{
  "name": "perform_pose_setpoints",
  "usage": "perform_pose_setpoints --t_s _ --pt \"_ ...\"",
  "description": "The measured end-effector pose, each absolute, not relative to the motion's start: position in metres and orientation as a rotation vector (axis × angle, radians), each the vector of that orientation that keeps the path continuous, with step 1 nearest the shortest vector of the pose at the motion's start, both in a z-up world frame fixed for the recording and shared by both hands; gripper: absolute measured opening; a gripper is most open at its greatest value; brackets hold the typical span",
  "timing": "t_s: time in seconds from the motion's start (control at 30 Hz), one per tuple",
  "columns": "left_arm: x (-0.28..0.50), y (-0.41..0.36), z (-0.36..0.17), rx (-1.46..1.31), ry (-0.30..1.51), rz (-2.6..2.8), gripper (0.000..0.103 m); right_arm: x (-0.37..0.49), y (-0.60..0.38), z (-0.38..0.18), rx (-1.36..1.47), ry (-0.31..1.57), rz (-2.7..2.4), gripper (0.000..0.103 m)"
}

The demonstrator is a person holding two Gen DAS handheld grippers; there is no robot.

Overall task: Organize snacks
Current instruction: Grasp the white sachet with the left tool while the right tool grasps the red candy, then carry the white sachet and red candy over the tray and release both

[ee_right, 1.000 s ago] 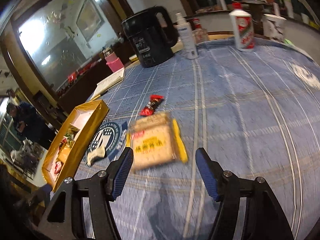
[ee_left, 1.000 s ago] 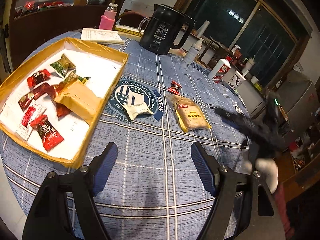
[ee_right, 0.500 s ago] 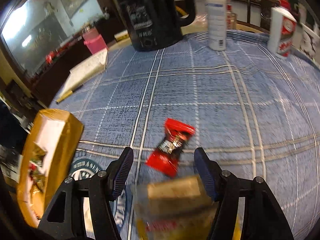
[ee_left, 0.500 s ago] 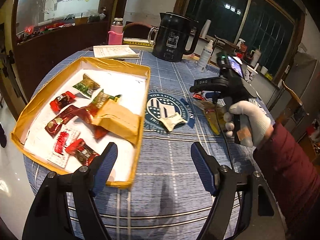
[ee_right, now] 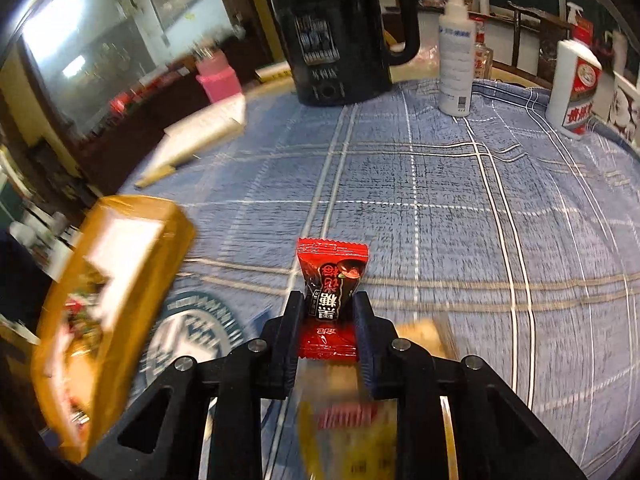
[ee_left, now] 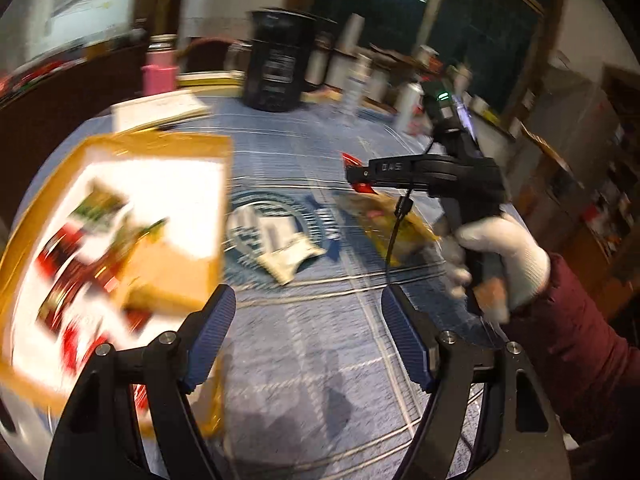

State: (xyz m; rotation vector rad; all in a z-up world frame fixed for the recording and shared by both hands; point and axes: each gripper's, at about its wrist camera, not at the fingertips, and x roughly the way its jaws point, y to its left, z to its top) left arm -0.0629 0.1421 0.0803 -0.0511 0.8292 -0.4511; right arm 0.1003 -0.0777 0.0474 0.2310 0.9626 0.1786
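Note:
In the right wrist view my right gripper is shut on a red wrapped candy, which stands upright between the pads above the blue checked tablecloth. The left wrist view shows that gripper from the side, held by a white-gloved hand, with the candy at its tip. My left gripper is open over bare cloth, nothing between its fingers. The yellow box with several wrapped snacks lies to the left. A tan biscuit packet and a small white packet lie on the cloth.
A black kettle, a white spray bottle and a red-labelled white bottle stand at the table's far side. A pink bottle and a notebook sit behind the box. The biscuit packet lies under the right gripper.
My right gripper moved forward over the biscuit packet to the red candy and shut on it. The left view swung right, and the box now looks closer and blurred.

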Motion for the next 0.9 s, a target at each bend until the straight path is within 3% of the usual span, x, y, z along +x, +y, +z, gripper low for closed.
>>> perform_pose_setpoints --t_s 0.37,0.43,0.53,0.57,0.9 --pt "0.026 0.068 0.029 0.253 1.051 -0.411 0.072 0.011 -0.127 0.052 0.482 0.931 0.386 0.025" --pt "0.031 0.061 0.019 0.294 1.087 -0.398 0.065 0.008 -0.131 0.050 0.494 0.926 0.399 0.025" --pt "0.032 0.061 0.017 0.285 1.095 -0.421 0.039 0.008 -0.134 0.044 0.513 0.923 0.412 0.025" --pt "0.031 0.061 0.018 0.279 1.097 -0.416 0.026 0.008 -0.135 0.043 0.523 0.923 0.417 0.025" --pt "0.028 0.053 0.019 0.235 1.065 -0.359 0.023 0.003 -0.131 0.044 0.512 0.900 0.441 0.025"
